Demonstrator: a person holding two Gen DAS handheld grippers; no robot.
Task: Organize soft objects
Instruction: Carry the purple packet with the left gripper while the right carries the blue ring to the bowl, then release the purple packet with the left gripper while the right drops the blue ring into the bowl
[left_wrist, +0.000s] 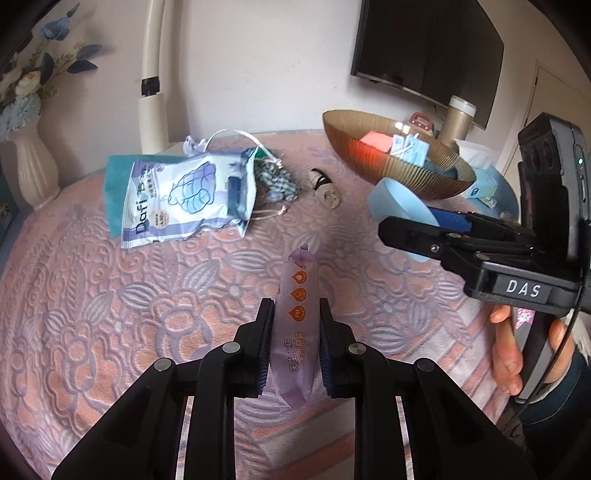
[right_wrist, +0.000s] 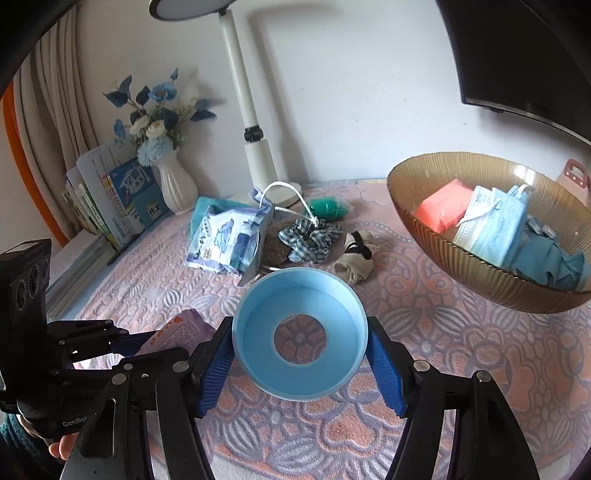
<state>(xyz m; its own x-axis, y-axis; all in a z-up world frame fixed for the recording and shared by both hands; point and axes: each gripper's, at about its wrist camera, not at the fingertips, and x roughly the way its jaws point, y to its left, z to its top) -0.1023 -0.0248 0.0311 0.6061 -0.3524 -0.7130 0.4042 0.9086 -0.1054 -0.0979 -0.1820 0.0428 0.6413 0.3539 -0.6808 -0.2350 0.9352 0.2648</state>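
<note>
Pink-and-lilac embossed floral cloth (left_wrist: 110, 314) spread over the whole work surface, pale wall behind.

Nearest, in the left wrist view: left gripper (left_wrist: 295, 306) clenched on a slim lilac plastic packet with orange drop marks (left_wrist: 295, 314), black jaws pressed against both long sides, packet end sticking out forward above the cloth. Same packet seen from the right wrist view at lower left, between the other tool's jaws (right_wrist: 173, 332).

Nearest, in the right wrist view: right gripper (right_wrist: 301, 354) grasping a light blue round plastic ring-shaped container with a hole in its base (right_wrist: 301, 384), blue ribbed pads pressed on its outer wall to either side, cloth pattern visible through the hole. Bare hand (left_wrist: 517, 354) wrapped around that tool's handle at the right edge of the left view.

Farther out, mid-cloth: white-and-blue soft wipes pack with printed lettering (left_wrist: 188, 195) lying flat, partly over a teal cloth (left_wrist: 114, 188). Just beside it, a blue-and-white checked fabric scrunchie (right_wrist: 310, 236) with a white cord looped above. Near that, a crumpled beige-and-black sock (right_wrist: 354, 258), and a green bundled item (right_wrist: 325, 208) behind.

Farther right: amber ribbed glass bowl (right_wrist: 461, 273) holding a coral-pink soft block (right_wrist: 441, 208), blue face masks (right_wrist: 495, 225) and blue fabric.

At the back: white ribbed vase of blue and white flowers (right_wrist: 177, 184), white lamp post (right_wrist: 251, 122), stacked books (right_wrist: 110, 199), dark wall screen (left_wrist: 428, 55).
</note>
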